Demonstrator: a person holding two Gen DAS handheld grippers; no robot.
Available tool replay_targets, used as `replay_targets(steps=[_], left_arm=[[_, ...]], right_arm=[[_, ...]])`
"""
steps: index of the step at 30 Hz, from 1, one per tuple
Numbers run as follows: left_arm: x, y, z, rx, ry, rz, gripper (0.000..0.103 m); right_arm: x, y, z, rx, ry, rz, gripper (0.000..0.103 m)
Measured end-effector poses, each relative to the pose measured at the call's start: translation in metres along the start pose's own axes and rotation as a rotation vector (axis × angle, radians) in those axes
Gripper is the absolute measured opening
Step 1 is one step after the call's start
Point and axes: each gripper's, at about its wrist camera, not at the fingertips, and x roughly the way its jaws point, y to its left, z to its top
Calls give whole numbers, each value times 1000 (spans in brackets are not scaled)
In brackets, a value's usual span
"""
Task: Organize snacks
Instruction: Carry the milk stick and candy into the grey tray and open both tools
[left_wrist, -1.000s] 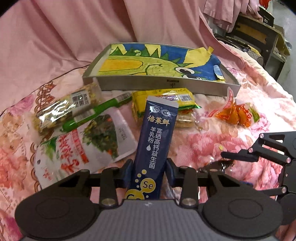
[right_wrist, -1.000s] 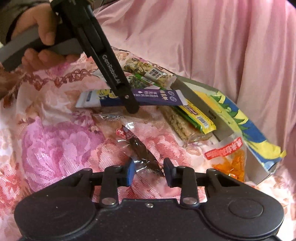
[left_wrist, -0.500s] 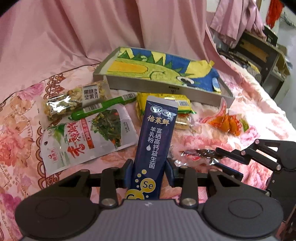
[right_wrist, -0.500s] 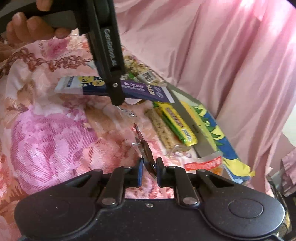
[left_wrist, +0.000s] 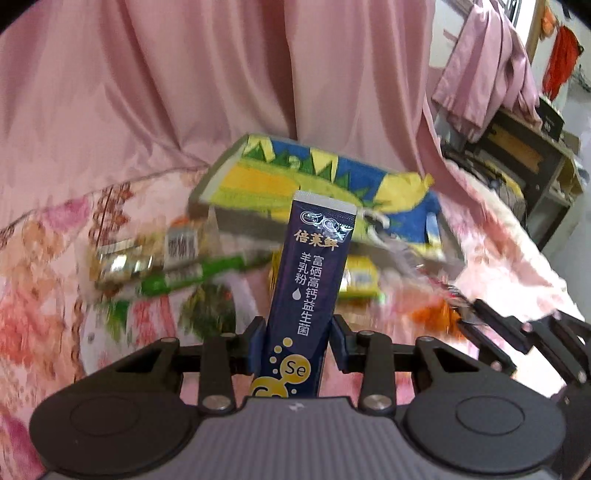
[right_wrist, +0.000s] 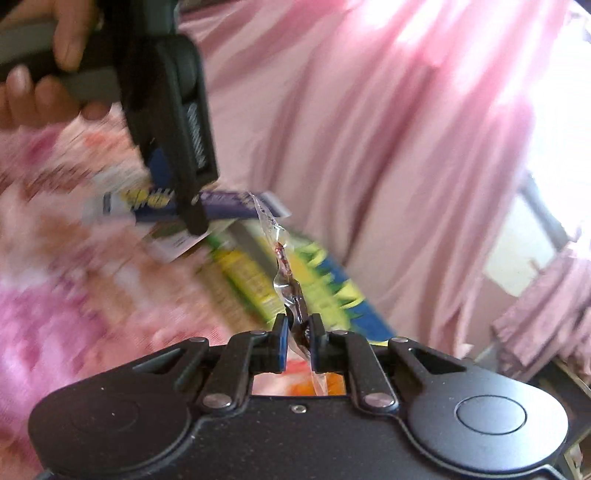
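My left gripper (left_wrist: 298, 334) is shut on a dark blue stick sachet (left_wrist: 312, 280), held upright above the bed; it also shows in the right wrist view (right_wrist: 221, 201). My right gripper (right_wrist: 298, 325) is shut on a clear-wrapped dark snack (right_wrist: 282, 258), lifted off the cloth; the gripper also shows in the left wrist view (left_wrist: 461, 317). A grey tray (left_wrist: 236, 218) lined with a blue, yellow and green picture lies beyond both, low against the pink curtain.
On the floral pink cloth lie a nut bar (left_wrist: 144, 254), a green stick (left_wrist: 199, 275), a large white snack bag (left_wrist: 177, 314), a yellow packet (left_wrist: 360, 278) and an orange snack (left_wrist: 428, 315). Dark shelves (left_wrist: 524, 147) stand at right.
Both grippers have risen and moved toward the tray. My right gripper closed on the clear-wrapped snack and lifted it. The left keeps hold of the blue sachet.
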Motion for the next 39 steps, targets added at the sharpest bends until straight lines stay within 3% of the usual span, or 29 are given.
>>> replay_targets(steps=[10, 17, 22, 27, 35, 39], left_arm=[[60, -37, 92, -31, -51, 9, 41], [129, -64, 138, -62, 14, 25, 41], [176, -77, 143, -104, 98, 37, 41], [209, -86, 131, -137, 158, 48, 41], [214, -89, 120, -107, 174, 59, 44], [203, -88, 122, -98, 168, 69, 59]], right_arm=[[69, -79, -3, 346, -2, -211, 12], [117, -121, -32, 554, 56, -189, 12], [145, -121, -54, 622, 136, -117, 12], [157, -125, -58, 684, 148, -86, 12], [162, -130, -62, 744, 175, -50, 20], [161, -130, -62, 754, 181, -56, 30]])
